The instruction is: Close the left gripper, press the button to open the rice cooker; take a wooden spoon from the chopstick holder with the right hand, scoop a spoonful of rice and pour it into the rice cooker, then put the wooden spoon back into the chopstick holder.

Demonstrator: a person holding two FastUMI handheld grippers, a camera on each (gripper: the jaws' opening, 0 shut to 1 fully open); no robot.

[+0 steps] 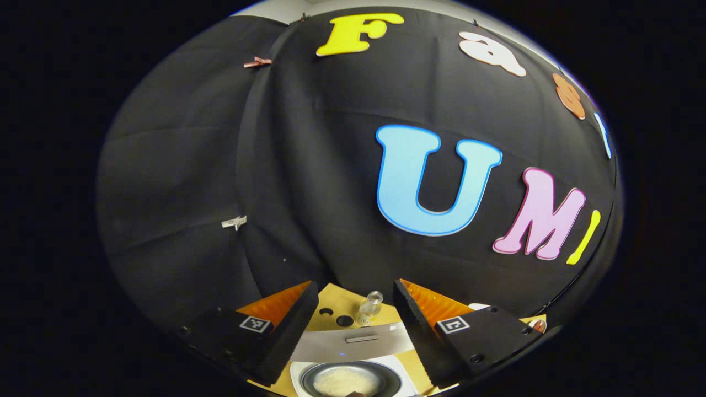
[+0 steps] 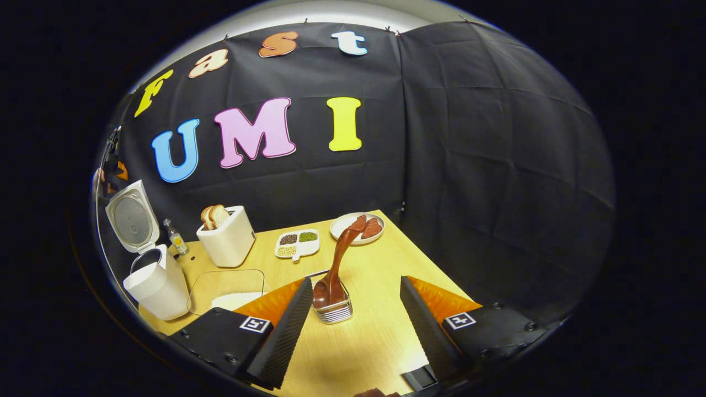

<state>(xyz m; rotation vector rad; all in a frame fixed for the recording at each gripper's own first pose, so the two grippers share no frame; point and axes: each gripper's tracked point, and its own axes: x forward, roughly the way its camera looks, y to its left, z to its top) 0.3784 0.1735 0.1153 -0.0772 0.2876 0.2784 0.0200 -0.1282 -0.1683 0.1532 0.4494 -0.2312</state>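
In the right gripper view the white rice cooker stands at the table's left edge with its lid swung up. The dark wooden spoon stands bowl-down in the small metal chopstick holder. My right gripper is open, and the spoon and holder sit just beyond its fingertips, untouched and nearer the left finger. A clear tray of white rice lies beside the cooker. In the left gripper view my left gripper is open above the cooker's pot, which has rice inside.
A white toaster with bread, a divided dish of grains and a plate of reddish pieces stand along the back of the wooden table. A small glass bottle stands behind the cooker, also visible as the bottle.
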